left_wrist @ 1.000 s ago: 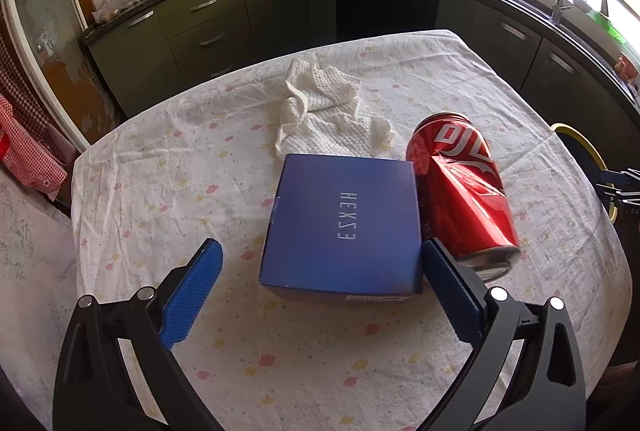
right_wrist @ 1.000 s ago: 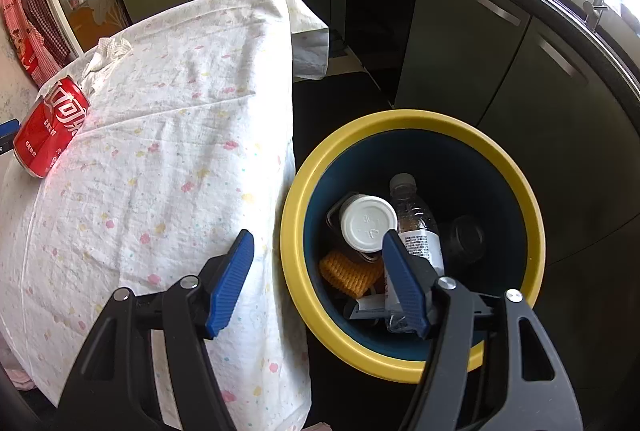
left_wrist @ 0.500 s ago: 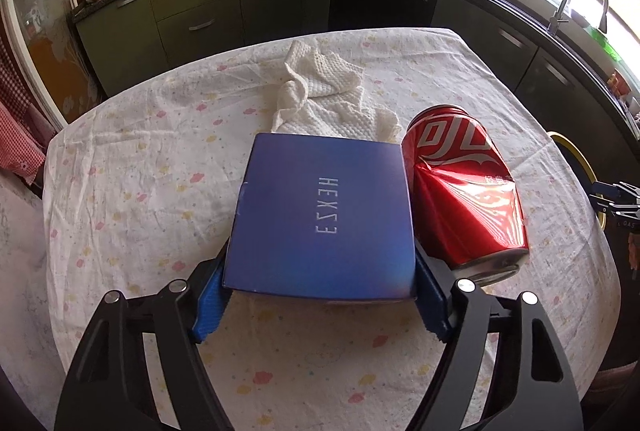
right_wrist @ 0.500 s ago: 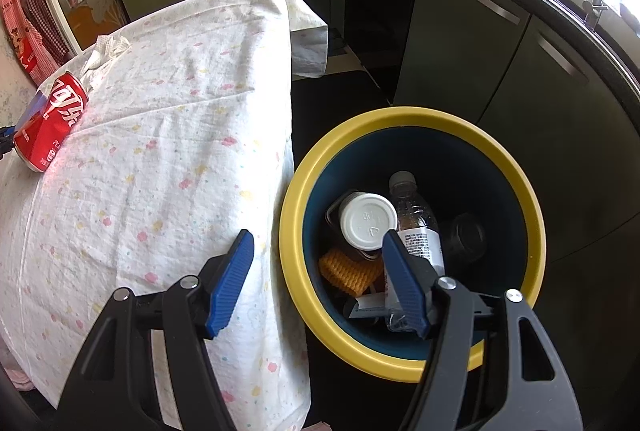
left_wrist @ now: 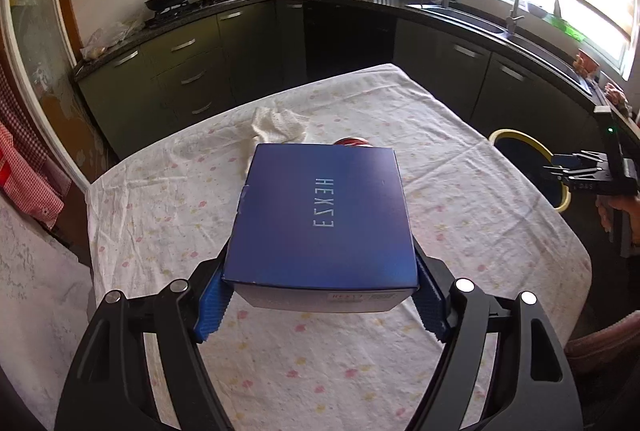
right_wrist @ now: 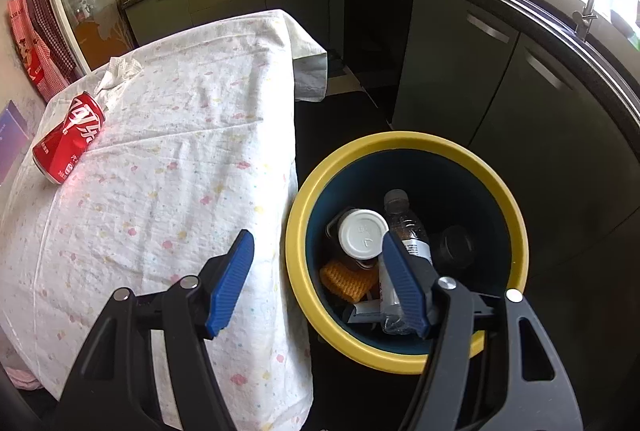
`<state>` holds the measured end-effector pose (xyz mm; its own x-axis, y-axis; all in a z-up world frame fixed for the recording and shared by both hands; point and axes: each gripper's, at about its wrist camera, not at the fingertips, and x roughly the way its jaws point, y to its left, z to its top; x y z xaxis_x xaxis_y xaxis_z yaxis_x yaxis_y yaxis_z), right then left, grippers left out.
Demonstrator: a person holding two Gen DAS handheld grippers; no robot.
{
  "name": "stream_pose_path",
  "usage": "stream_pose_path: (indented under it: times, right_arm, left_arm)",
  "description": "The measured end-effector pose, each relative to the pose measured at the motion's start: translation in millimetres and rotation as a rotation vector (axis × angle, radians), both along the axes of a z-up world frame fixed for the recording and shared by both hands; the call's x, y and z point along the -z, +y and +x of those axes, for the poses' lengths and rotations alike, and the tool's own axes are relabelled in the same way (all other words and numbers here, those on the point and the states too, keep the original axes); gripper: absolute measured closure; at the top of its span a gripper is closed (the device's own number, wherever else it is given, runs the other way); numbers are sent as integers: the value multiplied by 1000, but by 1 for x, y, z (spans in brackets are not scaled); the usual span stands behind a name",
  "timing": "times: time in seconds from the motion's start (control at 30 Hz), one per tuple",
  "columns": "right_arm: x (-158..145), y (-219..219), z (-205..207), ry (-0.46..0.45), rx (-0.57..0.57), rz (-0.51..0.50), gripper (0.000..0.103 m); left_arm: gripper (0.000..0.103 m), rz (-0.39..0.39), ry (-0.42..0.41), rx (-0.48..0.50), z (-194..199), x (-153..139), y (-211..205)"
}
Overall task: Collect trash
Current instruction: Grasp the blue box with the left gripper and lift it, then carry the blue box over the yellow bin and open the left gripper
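Observation:
My left gripper (left_wrist: 320, 301) is shut on a blue box (left_wrist: 322, 219), its blue pads pressing both sides, and the box hangs above the table. Behind the box only the top of a dented red can (left_wrist: 353, 141) shows; in the right wrist view the can (right_wrist: 69, 137) lies on its side on the cloth and the box (right_wrist: 10, 139) shows at the left edge. A crumpled white paper towel (left_wrist: 280, 125) lies farther back. My right gripper (right_wrist: 318, 281) is open and empty above the near rim of the yellow-rimmed bin (right_wrist: 404, 161), which holds a bottle, a white-lidded jar and other trash.
The table (left_wrist: 460, 159) wears a white flowered cloth; the bin (left_wrist: 520, 139) stands on the floor off its right edge. Dark kitchen cabinets (right_wrist: 472, 63) and a sink counter run behind and to the right. A person's hand (left_wrist: 618, 207) holds the right gripper at the far right.
The left gripper closed on the blue box and lifted it off the table, away from the can. The right gripper stayed open over the bin, rising only slightly.

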<state>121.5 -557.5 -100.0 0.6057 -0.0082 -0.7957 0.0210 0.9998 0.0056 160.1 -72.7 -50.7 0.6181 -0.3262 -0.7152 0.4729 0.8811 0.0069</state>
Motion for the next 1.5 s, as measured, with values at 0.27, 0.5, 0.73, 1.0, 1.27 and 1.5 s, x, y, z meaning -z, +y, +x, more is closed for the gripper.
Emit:
stream_pose_path:
  times: [0.27, 0.5, 0.73, 1.0, 1.27, 1.5]
  right_arm:
    - [-17, -35, -39, -54, 105, -25, 40]
    - [-22, -82, -80, -96, 208, -1, 38]
    - [-19, -113, -105, -117, 267, 34, 38]
    - [2, -127, -109, -79, 291, 73, 38]
    - [7, -120, -104, -78, 273, 90, 38]
    - [7, -97, -85, -66, 217, 90, 38]
  left_arm:
    - [27, -39, 4, 303, -35, -26, -115]
    - [27, -16, 61, 544, -34, -21, -254]
    - [27, 56, 136, 651, -7, 16, -381]
    - [26, 44, 198, 609, 24, 65, -470]
    - [17, -57, 132, 539, 12, 36, -408]
    - [11, -142, 53, 468, -36, 10, -286]
